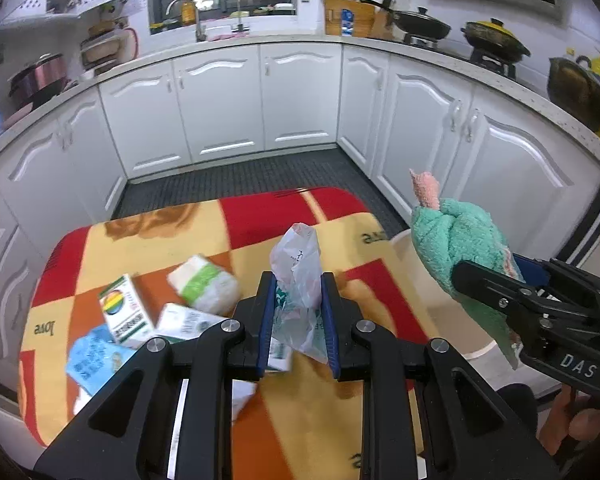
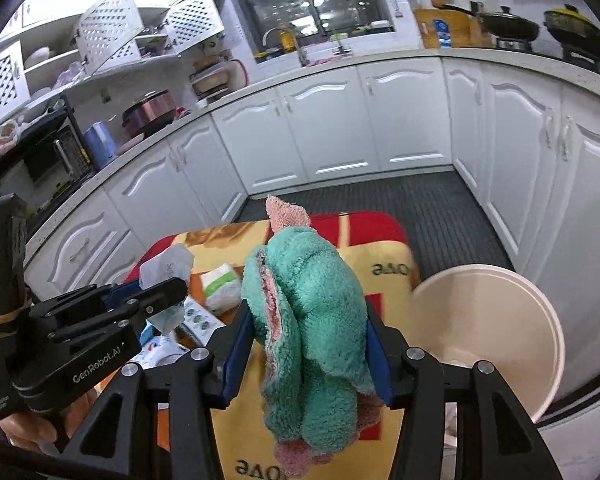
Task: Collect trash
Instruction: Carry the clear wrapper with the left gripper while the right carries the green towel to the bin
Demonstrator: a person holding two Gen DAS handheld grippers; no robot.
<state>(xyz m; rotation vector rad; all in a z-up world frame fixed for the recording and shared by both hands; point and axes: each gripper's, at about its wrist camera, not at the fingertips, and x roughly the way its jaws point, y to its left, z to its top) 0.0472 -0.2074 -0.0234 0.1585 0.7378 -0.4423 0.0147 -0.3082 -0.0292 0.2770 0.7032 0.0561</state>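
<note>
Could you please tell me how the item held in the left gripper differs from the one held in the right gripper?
The left gripper holds a thin, translucent, crinkled plastic bag; the right gripper holds a thick, fluffy green-and-pink towel. The bag looks smaller than the towel. Both are soft, bunched, and clamped between the jaws above the table.

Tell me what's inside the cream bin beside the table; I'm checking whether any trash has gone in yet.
In the right wrist view the cream bin shows only bare inner wall. Its bottom is hidden behind the green cloth and the right gripper, so I can't tell whether anything lies there.

Open above the cream bucket (image 2: 500, 320) just right of the blanket-covered table (image 1: 300, 420); crowded with cartons (image 1: 126, 314) and a wrapped pack (image 1: 204, 284) at left.
</note>
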